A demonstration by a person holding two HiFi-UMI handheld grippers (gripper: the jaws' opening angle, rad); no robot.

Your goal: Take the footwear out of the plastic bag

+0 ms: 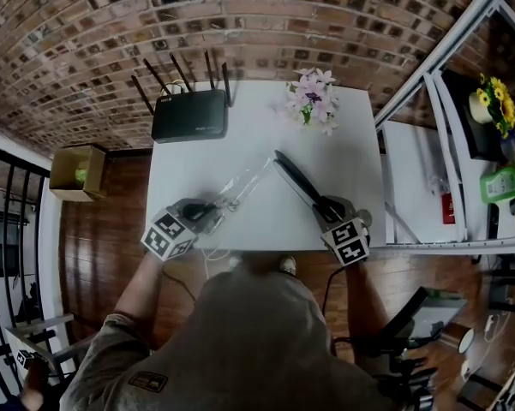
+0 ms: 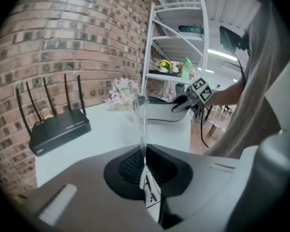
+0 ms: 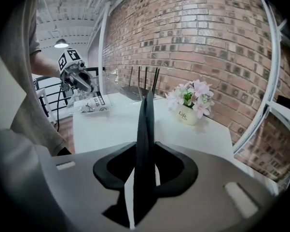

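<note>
Black footwear (image 1: pixel 296 178) is being gripped in our right tongs (image 1: pixel 326 205) over the white tabletop (image 1: pixel 248 221), on our side of the flower pot (image 1: pixel 313 101). We are pinching the clear plastic bag (image 1: pixel 244 182) in our fully closed left tongs (image 1: pixel 212 211), further left of that pot.

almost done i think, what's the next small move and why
Probably pull the right hand-held gripper, shut on the flat black footwear, slightly farther away: the footwear's tip seems close to the clear plastic bag pinched in the left hand-held gripper.
</note>
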